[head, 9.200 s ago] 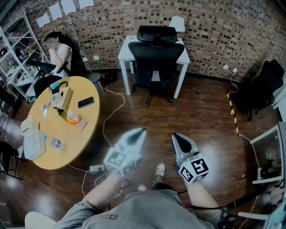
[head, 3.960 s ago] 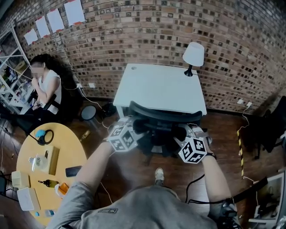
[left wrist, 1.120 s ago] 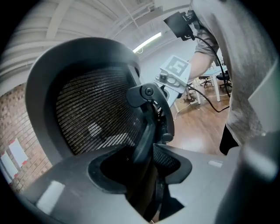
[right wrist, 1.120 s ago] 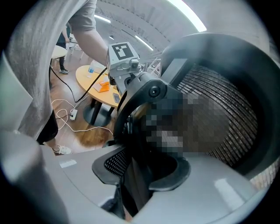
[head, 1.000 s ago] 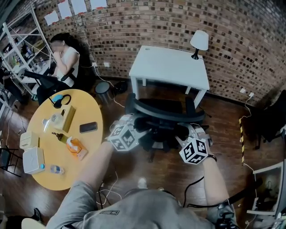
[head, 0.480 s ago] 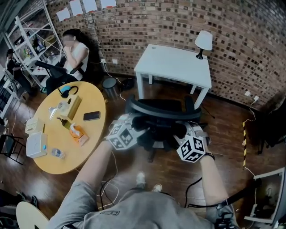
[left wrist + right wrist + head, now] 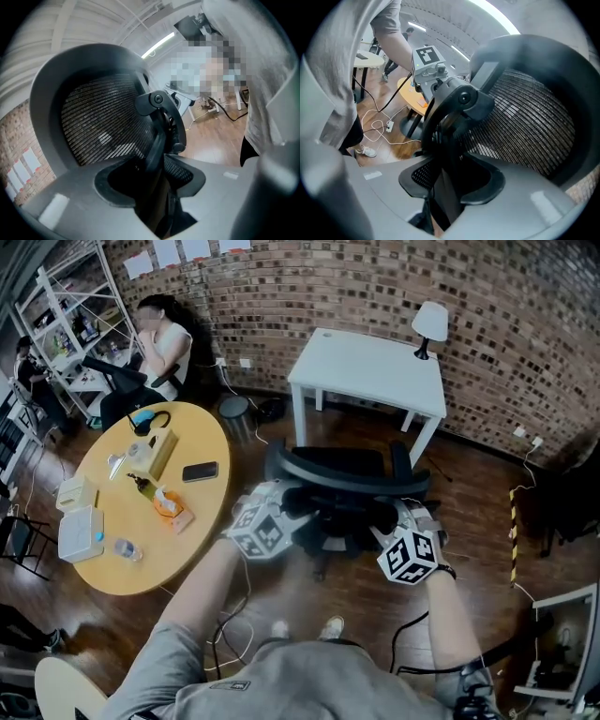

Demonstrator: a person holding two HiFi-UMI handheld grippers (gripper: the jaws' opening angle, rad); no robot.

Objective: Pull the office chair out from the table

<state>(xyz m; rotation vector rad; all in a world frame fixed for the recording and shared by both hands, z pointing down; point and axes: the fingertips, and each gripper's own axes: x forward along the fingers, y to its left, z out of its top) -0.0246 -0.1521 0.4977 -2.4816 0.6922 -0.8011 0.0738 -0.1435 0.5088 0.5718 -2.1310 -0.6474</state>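
Head view: the black mesh-backed office chair (image 7: 342, 470) stands on the wooden floor (image 7: 473, 512) just off the near long edge of the white rectangular table (image 7: 370, 367). It is clear of the table, with its back toward the person. The left gripper (image 7: 289, 510) and right gripper (image 7: 386, 517) sit at either end of that back.

Left gripper view: the jaws are clamped tight on a dark strut of the chair's back frame.

Right gripper view: these jaws likewise pinch a black frame bar, the mesh just beyond.
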